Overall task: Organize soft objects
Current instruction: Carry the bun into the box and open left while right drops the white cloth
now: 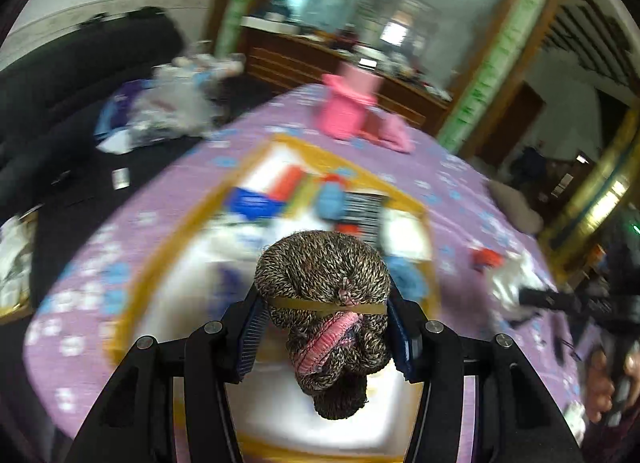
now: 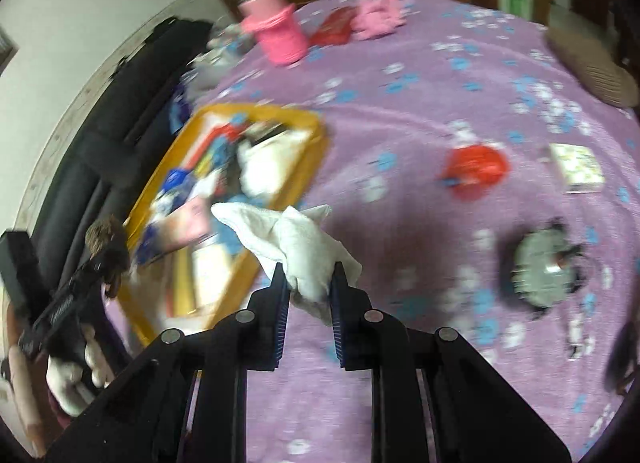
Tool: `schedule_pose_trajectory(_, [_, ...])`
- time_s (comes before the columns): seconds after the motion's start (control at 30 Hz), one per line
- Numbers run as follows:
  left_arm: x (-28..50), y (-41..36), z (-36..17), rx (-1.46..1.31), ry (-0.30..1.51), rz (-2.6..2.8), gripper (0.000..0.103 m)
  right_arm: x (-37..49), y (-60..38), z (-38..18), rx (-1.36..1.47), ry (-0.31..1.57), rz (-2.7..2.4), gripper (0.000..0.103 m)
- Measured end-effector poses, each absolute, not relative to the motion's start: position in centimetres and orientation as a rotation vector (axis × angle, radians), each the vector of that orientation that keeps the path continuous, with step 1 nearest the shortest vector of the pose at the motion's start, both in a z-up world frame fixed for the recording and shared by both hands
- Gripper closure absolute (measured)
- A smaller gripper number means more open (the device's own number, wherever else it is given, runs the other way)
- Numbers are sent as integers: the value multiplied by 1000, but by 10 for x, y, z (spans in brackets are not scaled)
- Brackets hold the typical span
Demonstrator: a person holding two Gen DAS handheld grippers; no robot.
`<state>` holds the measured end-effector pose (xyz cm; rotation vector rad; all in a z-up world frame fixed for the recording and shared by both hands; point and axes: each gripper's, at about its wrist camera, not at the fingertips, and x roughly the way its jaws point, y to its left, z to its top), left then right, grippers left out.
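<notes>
Socks rolled into a brown knit bundle [image 1: 324, 303] sit clamped in the left gripper [image 1: 324, 327], long axis along the fingers, above the yellow tray [image 1: 168, 239] ahead, while the right gripper [image 2: 309, 287] pinches a white cloth [image 2: 296, 239] just beside the tray's rim.

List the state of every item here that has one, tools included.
Left tool: shut on the knit bundle.
Knit bundle: rolled, banded, held above the yellow tray.
Right tool: shut on the white cloth.
White cloth: crumpled, lifted, hanging over the tray's edge.
Yellow tray: open, lying on the purple bedspread, partly filled.
Pink container: upright.
</notes>
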<state>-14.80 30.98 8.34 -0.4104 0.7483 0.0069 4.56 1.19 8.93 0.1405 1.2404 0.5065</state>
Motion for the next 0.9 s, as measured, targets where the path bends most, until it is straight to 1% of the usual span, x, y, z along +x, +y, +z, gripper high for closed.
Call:
schedule_pose_trajectory(0.17, [-156, 340, 75, -389, 762, 126, 51, 28, 61, 82, 111, 1275, 622, 86])
schedule_pose_trajectory(0.27, [-155, 340, 66, -368, 793, 148, 50, 17, 85, 76, 78, 1299, 676, 86])
schedule_pose_trajectory(0.43, [-123, 331, 48, -341, 860, 156, 48, -2, 123, 65, 39, 1354, 772, 86])
schedule_pose_trajectory(0.5, [-109, 331, 44, -345, 858, 148, 45, -8, 139, 59, 43, 1384, 821, 86])
schedule_pose_trajectory(0.53, [-109, 331, 46, -355, 852, 141, 39, -11, 144, 57, 45, 1394, 839, 86])
schedule_pose_trajectory(0.57, [-108, 333, 46, -375, 839, 130, 36, -14, 151, 55, 47, 1405, 858, 86])
schedule_pose_trajectory(0.73, [-124, 342, 57, -411, 745, 153, 33, -20, 185, 36, 20, 1451, 905, 86])
schedule_pose_trajectory(0.83, [-140, 344, 68, -408, 689, 173, 28, -22, 201, 23, -40, 1460, 874, 86])
schedule_pose_trajectory(0.9, [-150, 343, 74, -399, 656, 185, 25, -23, 207, 18, -129, 1421, 801, 86])
